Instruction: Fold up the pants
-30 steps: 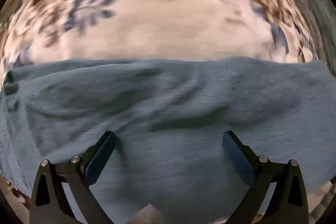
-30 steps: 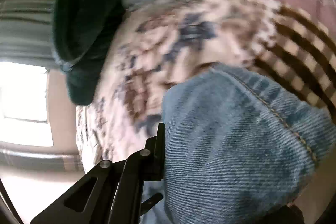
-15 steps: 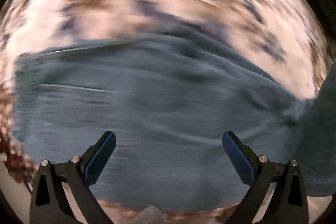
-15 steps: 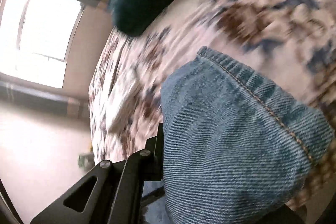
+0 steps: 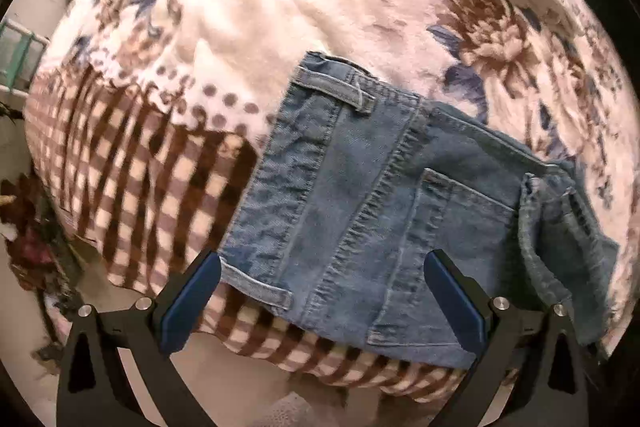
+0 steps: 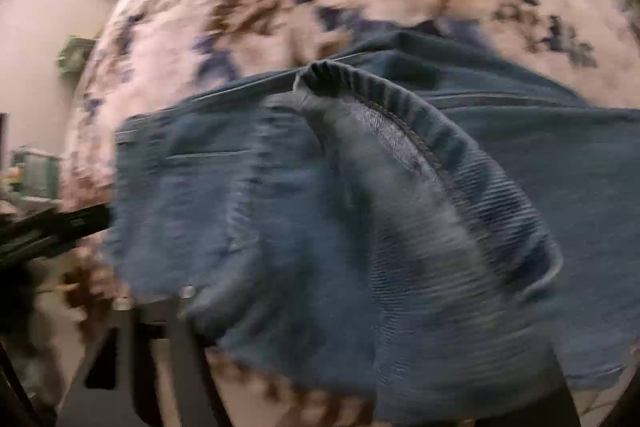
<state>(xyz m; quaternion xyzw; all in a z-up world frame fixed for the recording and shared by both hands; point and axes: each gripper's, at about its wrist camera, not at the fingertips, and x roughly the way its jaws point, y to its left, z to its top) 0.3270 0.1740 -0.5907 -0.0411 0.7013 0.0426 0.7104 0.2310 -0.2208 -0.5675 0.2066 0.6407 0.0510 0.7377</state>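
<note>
Left gripper (image 5: 320,301) open over jeans (image 5: 384,211) at blanket (image 5: 280,7) edge; right gripper (image 6: 360,367) clamps hem (blurred).

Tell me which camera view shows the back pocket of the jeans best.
The left wrist view. There the back pocket is sharp, its stitched outline visible, lying between the open fingers of the left hand-held gripper. The right wrist view is motion-blurred; the pocket shows only faintly, beside a raised denim fold.
</note>
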